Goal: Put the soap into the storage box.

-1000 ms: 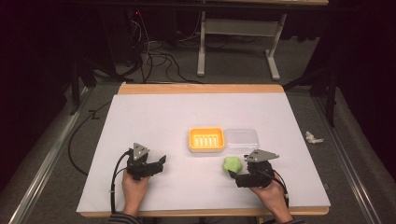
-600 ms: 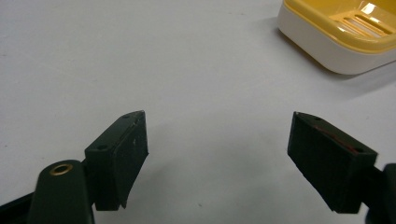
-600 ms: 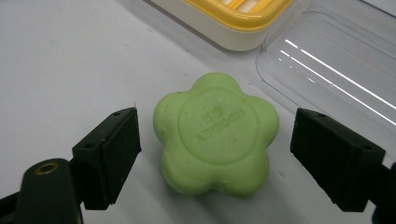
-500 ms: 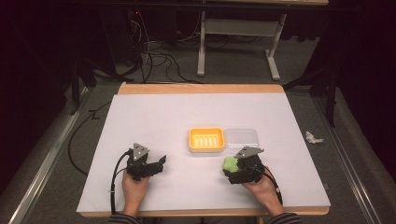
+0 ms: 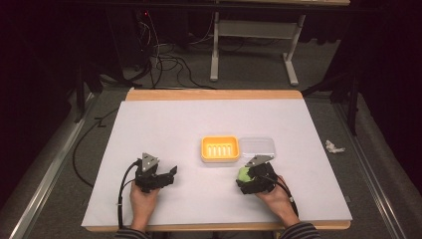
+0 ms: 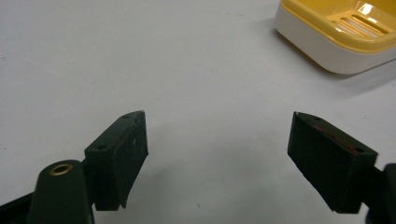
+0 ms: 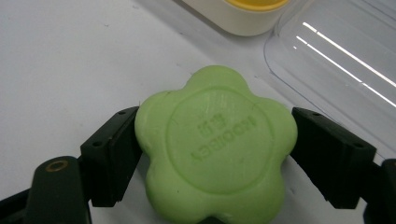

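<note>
Soap (image 7: 215, 149), green and flower-shaped, sits pinched between the jaws of the right gripper (image 5: 247, 177), lower right of centre on the tabletop (image 5: 164, 124), just below the yellow dish (image 5: 219, 148). Left gripper (image 6: 219, 158) jaws stand spread over bare tabletop, lower left.

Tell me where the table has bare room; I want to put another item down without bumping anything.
The widest bare patch is the far half of the table, beyond the yellow soap dish and clear lid. The stretch between the left gripper and right gripper is also free. It is crowded where the right gripper holds the green soap, just near of the dish and lid.
</note>
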{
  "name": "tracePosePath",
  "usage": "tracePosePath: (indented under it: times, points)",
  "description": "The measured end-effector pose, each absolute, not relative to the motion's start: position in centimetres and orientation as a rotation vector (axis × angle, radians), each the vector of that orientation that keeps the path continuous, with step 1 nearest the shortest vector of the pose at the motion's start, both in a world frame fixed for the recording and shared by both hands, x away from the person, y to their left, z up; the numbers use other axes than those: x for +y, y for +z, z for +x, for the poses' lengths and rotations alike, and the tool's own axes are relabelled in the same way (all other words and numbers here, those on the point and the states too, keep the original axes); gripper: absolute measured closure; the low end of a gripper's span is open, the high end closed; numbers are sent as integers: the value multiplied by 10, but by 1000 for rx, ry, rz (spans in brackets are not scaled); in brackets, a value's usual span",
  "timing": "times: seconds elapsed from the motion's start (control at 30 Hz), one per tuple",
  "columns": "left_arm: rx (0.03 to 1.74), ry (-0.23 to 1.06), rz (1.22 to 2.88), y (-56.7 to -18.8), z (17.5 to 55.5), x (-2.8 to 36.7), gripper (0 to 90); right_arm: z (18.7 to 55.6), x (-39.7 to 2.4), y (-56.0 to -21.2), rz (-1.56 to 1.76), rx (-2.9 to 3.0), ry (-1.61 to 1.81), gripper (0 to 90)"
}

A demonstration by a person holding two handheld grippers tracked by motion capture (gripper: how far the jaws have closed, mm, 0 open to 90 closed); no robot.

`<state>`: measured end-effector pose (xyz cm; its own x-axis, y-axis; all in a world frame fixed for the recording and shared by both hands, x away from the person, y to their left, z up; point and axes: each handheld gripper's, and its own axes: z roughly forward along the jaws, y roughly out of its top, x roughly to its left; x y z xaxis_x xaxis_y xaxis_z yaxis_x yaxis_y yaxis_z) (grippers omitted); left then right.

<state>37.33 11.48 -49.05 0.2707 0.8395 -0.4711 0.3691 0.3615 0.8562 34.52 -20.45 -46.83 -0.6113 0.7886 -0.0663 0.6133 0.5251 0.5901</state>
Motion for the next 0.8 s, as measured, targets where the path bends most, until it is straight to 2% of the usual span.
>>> tracePosePath:
  times: [0.2,0.8]
  points:
    - [1327,459,1232,-491,373,115,208,347,-206,-469,1180,2464,788,241]
    - [1326,455,1234,-490,373,115,210,344,-206,-469,1188,2447,797,252]
